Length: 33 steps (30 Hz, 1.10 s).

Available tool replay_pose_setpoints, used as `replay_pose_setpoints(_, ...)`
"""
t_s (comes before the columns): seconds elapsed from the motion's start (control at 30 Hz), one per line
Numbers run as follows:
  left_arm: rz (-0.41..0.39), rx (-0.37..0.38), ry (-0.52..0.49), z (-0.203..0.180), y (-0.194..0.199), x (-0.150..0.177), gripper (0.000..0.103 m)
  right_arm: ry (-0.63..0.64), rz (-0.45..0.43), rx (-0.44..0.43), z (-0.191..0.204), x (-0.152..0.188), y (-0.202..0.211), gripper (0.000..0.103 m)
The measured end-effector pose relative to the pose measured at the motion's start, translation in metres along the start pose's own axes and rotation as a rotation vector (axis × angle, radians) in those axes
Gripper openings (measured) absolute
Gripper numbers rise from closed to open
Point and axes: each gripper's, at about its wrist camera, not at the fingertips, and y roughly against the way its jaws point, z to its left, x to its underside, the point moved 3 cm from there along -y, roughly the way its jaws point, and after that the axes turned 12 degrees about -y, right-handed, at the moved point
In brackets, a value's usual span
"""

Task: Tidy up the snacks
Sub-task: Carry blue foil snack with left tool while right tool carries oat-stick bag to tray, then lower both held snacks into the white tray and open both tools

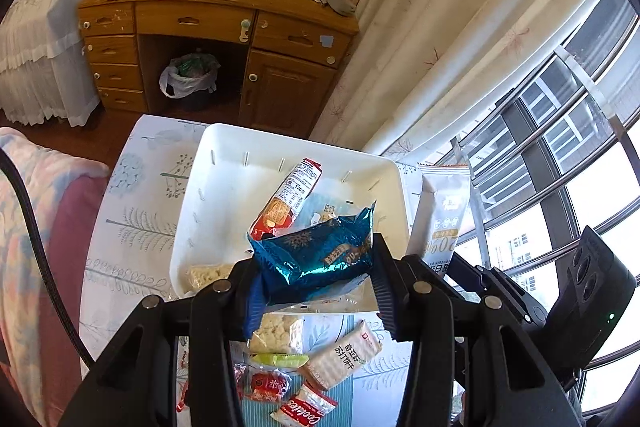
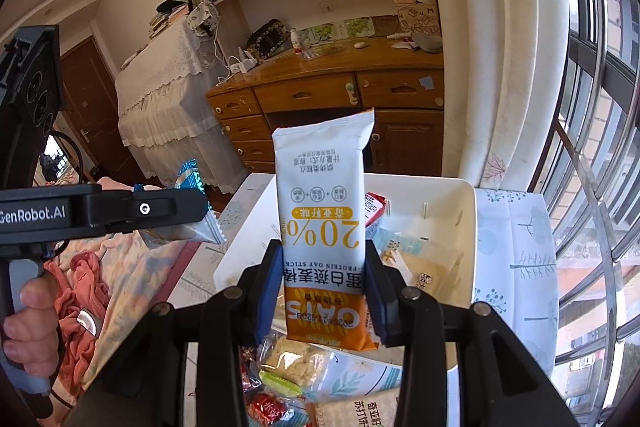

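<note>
Both hands carry a snack toward the white bin [image 1: 192,211] on the patterned tabletop [image 1: 132,223]. The left gripper [image 1: 316,279] is clamped on a blue foil packet [image 1: 316,255], held over the bin's near edge; the right gripper [image 2: 324,283] pinches an upright oat stick packet [image 2: 324,223] by its lower half, in front of the bin. A red biscuit roll [image 1: 288,199] and other packs already lie inside, while loose snacks — a soda cracker pack [image 1: 344,355] among them — wait on the tabletop nearer the camera. The likely trouble: the slippery foil could slide out of its grip short of the rim, and the tall stick, held low, could tip or catch the bin wall when released. The two grippers sit close enough to knock each other over the bin.
</note>
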Motion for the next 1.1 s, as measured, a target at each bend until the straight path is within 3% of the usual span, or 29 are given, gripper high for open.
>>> replay_pose_setpoints(0.1,-0.007,-0.005,-0.007,-0.001,-0.005,0.0,0.046,-0.015,0.007,0.001,-0.004,0.0,-0.001,0.041)
replay_pose_setpoints(0.17,0.004,0.002,-0.005,0.0,-0.006,0.002,0.053,-0.031,0.027,0.007,-0.007,0.002,-0.005,0.041)
replay_pose_setpoints(0.23,0.005,-0.003,0.011,0.002,-0.005,0.003,0.074,-0.059,0.052,0.004,-0.008,0.002,-0.007,0.042)
replay_pose_setpoints(0.43,-0.023,-0.045,0.025,0.009,0.012,0.009,0.076,-0.114,0.051,-0.004,-0.012,0.003,-0.003,0.062)
replay_pose_setpoints(0.67,-0.031,-0.087,0.05,0.018,0.035,0.025,0.076,-0.13,0.036,-0.006,-0.004,0.01,0.01,0.067)
replay_pose_setpoints(1.1,-0.071,-0.052,-0.02,0.032,0.103,0.067,0.076,-0.173,-0.034,0.027,0.038,0.044,0.054,0.069)
